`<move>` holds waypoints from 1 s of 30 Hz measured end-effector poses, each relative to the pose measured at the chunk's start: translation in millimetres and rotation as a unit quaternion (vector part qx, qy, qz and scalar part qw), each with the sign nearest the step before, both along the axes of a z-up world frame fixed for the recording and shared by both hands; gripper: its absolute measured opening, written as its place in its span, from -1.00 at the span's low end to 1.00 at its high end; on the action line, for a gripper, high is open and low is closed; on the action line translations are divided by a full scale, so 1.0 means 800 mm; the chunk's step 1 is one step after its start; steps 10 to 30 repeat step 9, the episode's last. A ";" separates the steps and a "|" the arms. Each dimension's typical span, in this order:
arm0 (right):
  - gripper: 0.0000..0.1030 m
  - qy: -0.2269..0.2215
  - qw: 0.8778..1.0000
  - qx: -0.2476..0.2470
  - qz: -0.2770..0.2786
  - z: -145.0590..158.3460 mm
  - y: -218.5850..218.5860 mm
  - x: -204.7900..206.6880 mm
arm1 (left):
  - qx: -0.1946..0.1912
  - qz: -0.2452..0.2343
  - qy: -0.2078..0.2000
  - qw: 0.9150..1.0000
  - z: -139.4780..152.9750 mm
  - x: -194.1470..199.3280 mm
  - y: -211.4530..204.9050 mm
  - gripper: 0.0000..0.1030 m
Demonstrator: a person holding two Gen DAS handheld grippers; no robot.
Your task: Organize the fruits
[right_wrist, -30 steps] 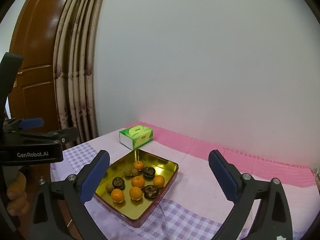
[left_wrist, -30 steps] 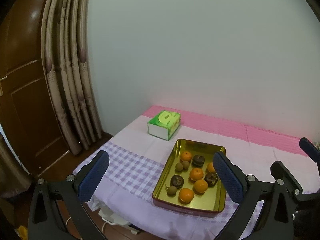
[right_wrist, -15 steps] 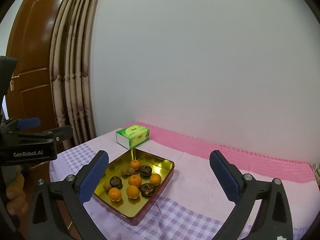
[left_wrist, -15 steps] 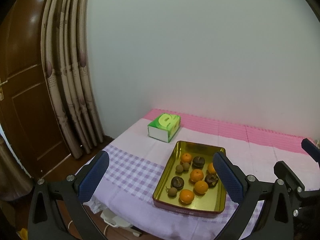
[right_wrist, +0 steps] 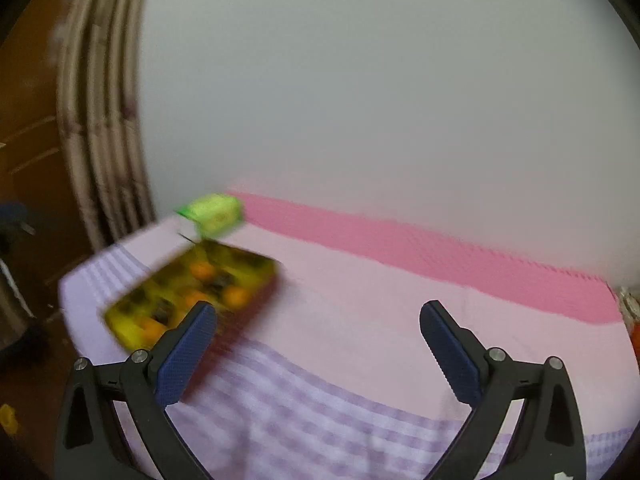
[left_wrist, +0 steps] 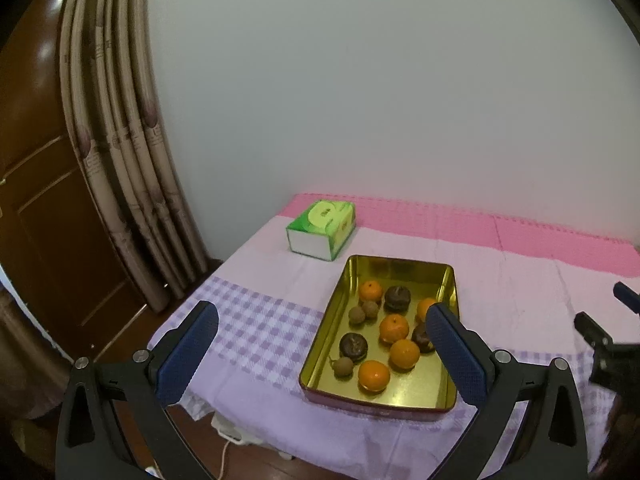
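Observation:
A gold tin tray (left_wrist: 450,280) sits on the table near its front edge. It holds several oranges (left_wrist: 374,375), dark brown round fruits (left_wrist: 353,346) and small tan fruits (left_wrist: 343,367). My left gripper (left_wrist: 320,324) is open and empty, held above and in front of the tray. My right gripper (right_wrist: 318,324) is open and empty over the bare cloth, to the right of the tray (right_wrist: 120,330), which is blurred in that view. Part of the right gripper shows at the left wrist view's right edge (left_wrist: 600,336).
A green tissue box (left_wrist: 322,234) stands behind the tray near the wall. The table has a purple checked and pink cloth (left_wrist: 260,320). Curtains (left_wrist: 120,160) and a wooden door (left_wrist: 36,200) are to the left. The wall runs along the table's far side.
Both grippers have moved closer to the table. The right wrist view has swung right and is now motion-blurred, with the tray shifted to its left. Both stay open.

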State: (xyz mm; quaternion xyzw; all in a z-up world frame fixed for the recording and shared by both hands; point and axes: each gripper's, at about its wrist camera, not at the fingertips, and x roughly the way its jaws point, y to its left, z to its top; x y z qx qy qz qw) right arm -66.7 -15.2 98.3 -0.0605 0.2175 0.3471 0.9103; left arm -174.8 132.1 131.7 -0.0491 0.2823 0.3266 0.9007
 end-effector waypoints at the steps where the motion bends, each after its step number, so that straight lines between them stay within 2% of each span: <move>1: 0.96 0.011 1.000 -0.017 -0.012 -0.013 -0.009 0.017 | 0.004 0.000 0.003 1.000 -0.001 0.003 -0.002 1.00; 4: 0.96 0.044 0.996 -0.064 -0.050 -0.055 -0.042 0.076 | 0.012 0.000 0.015 1.000 -0.005 0.014 -0.006 1.00; 6: 0.96 0.076 0.988 -0.104 -0.081 -0.083 -0.063 0.116 | 0.005 -0.002 0.024 1.000 -0.008 0.021 -0.007 1.00; 9: 0.96 0.128 0.977 -0.126 -0.116 -0.118 -0.101 0.172 | -0.017 -0.005 0.041 0.999 -0.012 0.033 -0.006 0.99; 30: 0.96 0.128 0.977 -0.126 -0.116 -0.118 -0.101 0.172 | -0.017 -0.005 0.041 0.999 -0.012 0.033 -0.006 0.99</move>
